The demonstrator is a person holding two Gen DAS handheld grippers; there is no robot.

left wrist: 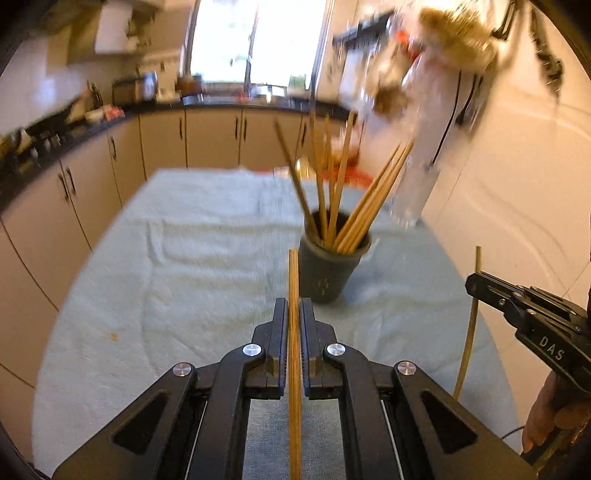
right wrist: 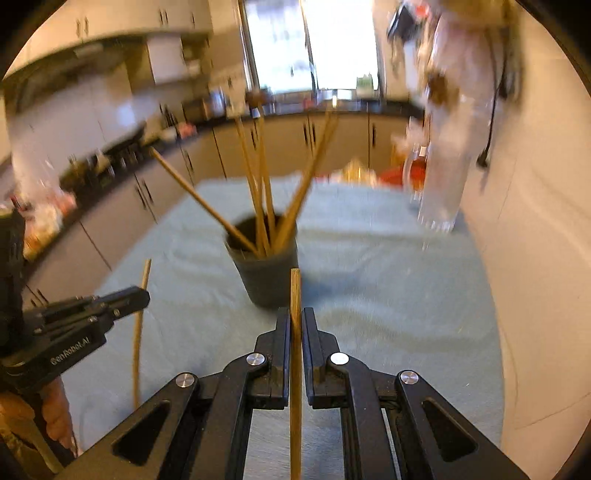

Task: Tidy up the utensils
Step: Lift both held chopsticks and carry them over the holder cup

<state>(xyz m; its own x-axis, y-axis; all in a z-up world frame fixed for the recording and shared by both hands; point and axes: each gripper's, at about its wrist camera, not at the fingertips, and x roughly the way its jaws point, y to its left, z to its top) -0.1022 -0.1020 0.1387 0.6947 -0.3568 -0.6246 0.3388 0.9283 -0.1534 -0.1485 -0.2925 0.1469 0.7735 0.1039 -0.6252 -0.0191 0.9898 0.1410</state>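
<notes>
Chopstick clamped in each tongs; cup ahead on towel

A home kitchen is shown. Beige base cabinets with dark handles are run along two walls under a dark countertop, on which small jars and containers are crowded. A bright window is set above the far counter, and wall cupboards are hung higher up. A table is covered with a pale blue towel.
</notes>
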